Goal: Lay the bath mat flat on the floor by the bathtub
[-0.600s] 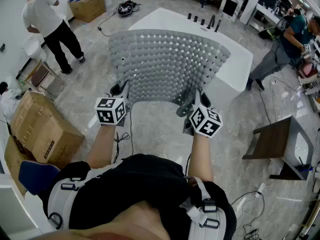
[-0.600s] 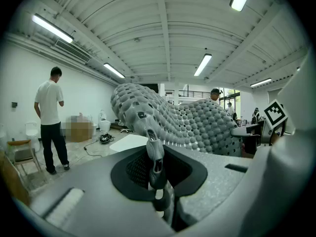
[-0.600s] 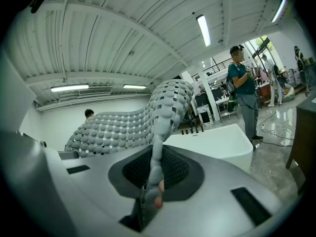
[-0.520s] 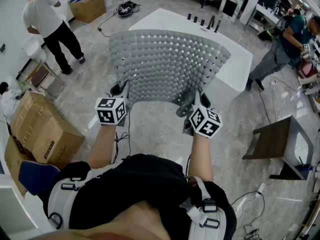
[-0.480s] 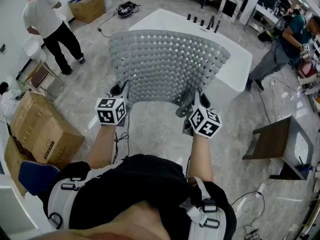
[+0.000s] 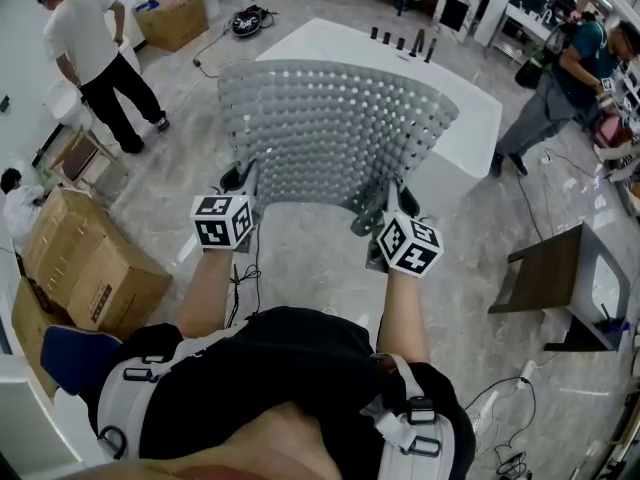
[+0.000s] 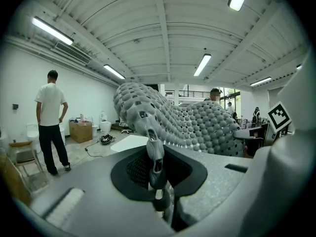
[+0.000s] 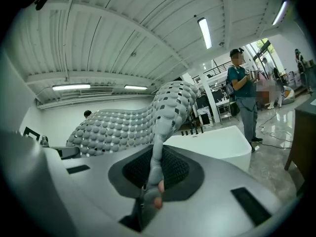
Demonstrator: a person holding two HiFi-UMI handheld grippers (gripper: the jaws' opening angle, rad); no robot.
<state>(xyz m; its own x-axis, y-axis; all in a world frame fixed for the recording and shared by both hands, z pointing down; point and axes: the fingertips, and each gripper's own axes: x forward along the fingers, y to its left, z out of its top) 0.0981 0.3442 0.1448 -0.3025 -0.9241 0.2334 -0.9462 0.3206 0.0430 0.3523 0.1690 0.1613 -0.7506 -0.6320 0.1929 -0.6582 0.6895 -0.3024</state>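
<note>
The grey bath mat (image 6: 335, 133), covered in round bumps and holes, is held up in the air and spread out in front of me, above the floor before the white bathtub (image 6: 470, 118). My left gripper (image 6: 243, 180) is shut on its near left corner. My right gripper (image 6: 388, 200) is shut on the near right corner. In the left gripper view the mat's edge (image 7: 154, 154) is pinched between the jaws and the mat rises beyond. The right gripper view shows the mat's edge (image 8: 157, 157) clamped the same way, with the bathtub (image 8: 217, 142) behind.
Cardboard boxes (image 6: 85, 258) stand on the floor at my left. A dark side table (image 6: 545, 278) stands at the right. One person (image 6: 95, 53) stands at the far left, another person (image 6: 565, 78) at the far right. Cables (image 6: 240, 268) lie on the marble floor (image 6: 300, 258) under the mat.
The mat and both grippers hold almost still. The person at the far left has shifted a little.
</note>
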